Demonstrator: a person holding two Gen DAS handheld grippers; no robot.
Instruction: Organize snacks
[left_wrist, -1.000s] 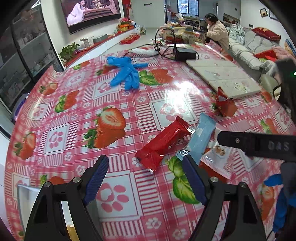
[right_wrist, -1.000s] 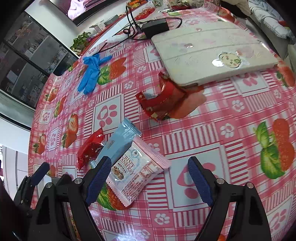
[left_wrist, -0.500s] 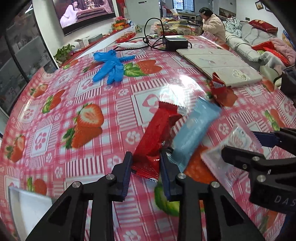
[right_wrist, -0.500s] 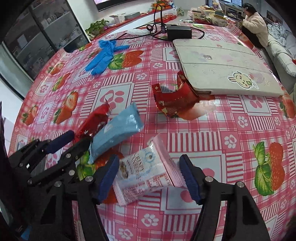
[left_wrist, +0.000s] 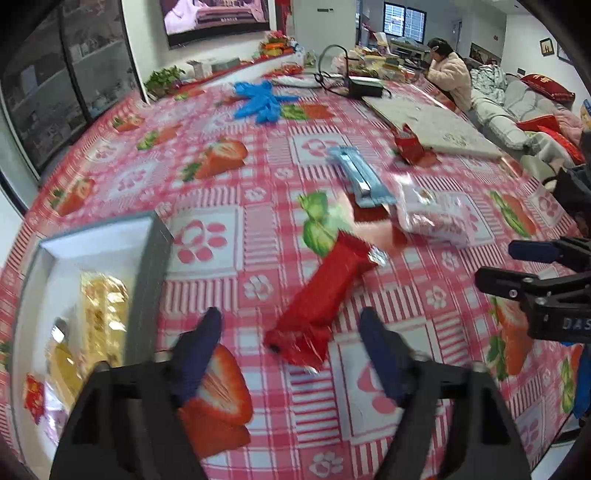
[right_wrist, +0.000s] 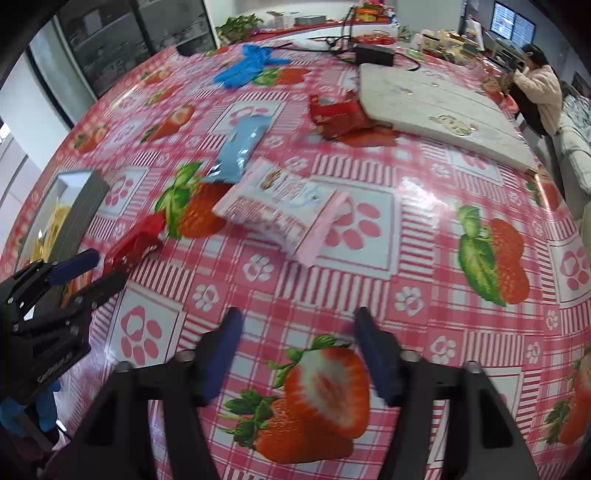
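**Both snacks let go short of the box**

My left tool (left_wrist: 291, 338) is opening again after a brief pinch on the red bar (left_wrist: 325, 295). The bar now lies loose on the bench (left_wrist: 406, 302), its near end between the spreading jaws but not pressed by either pad. It has come closer to the grey box (left_wrist: 147, 258) than it lay a second ago, yet it is outside the box, just right of its wall. Gold-wrapped snacks (left_wrist: 99, 314) already sit inside.

My right tool (right_wrist: 297, 345) is opening too, with nothing between its jaws; only tablecloth shows there. The pink-and-white packet (right_wrist: 280, 206) it squeezed half a second ago now rests ahead of the tips, clear of them, and turned from its earlier lie. The blue packet (right_wrist: 240, 147) lies beyond it, partly under its far edge, and the crumpled red wrapper (right_wrist: 338, 116) sits against the white pad (right_wrist: 436, 107).

I judge both grabs as nudges or slips: nothing new has reached the box, so all four loose snacks await sorting, the red bar nearest.
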